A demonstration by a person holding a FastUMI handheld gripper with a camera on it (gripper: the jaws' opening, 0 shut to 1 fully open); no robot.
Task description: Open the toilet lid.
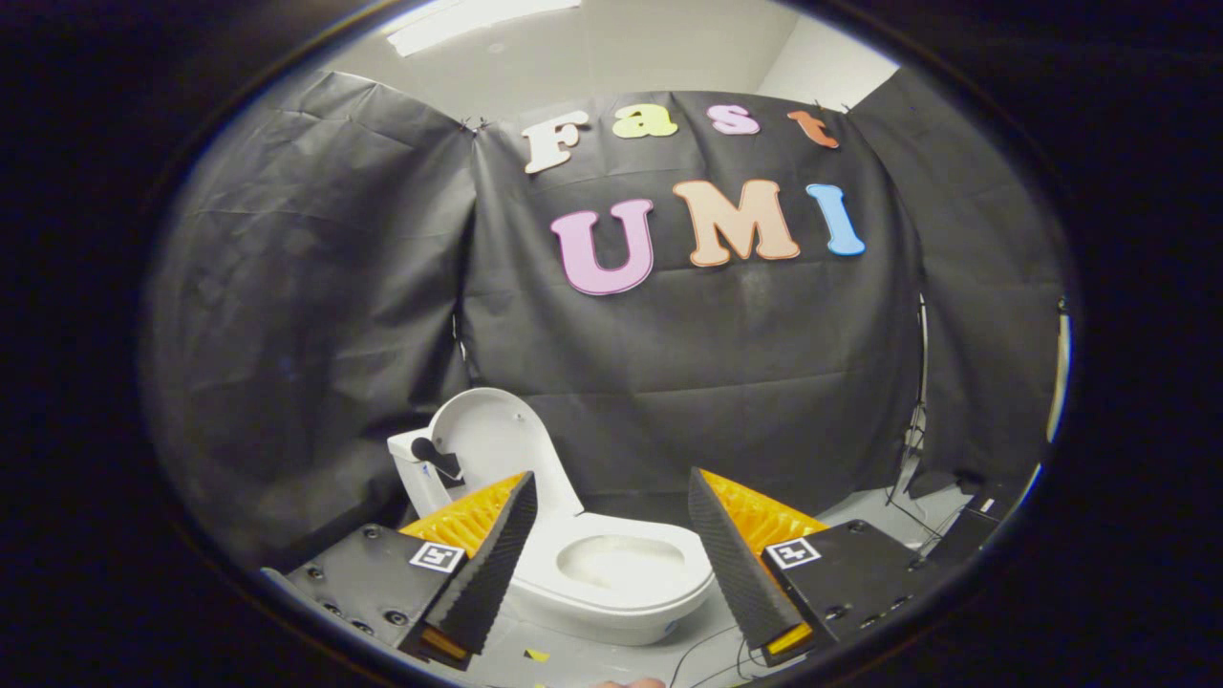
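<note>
Mount: fisheye on the gripper (611, 497), sighting forward along its two spread fingers (492, 554)
Height: above the toilet (611, 573), tilted slightly down — bowl opening visible from above
Facing: toward the black cloth wall (726, 354) behind the toilet, ceiling (611, 48) at top
Distance: near — toilet sits just beyond the fingertips, seen in the gap between them
Floor: pale strip (860, 506) under the wall

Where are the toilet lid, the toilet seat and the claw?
toilet lid (492, 430), gripper view, raised inner face.
toilet seat (611, 585), gripper view, front rim.
claw (611, 564), gripper view, midway between its open fingers.
</note>
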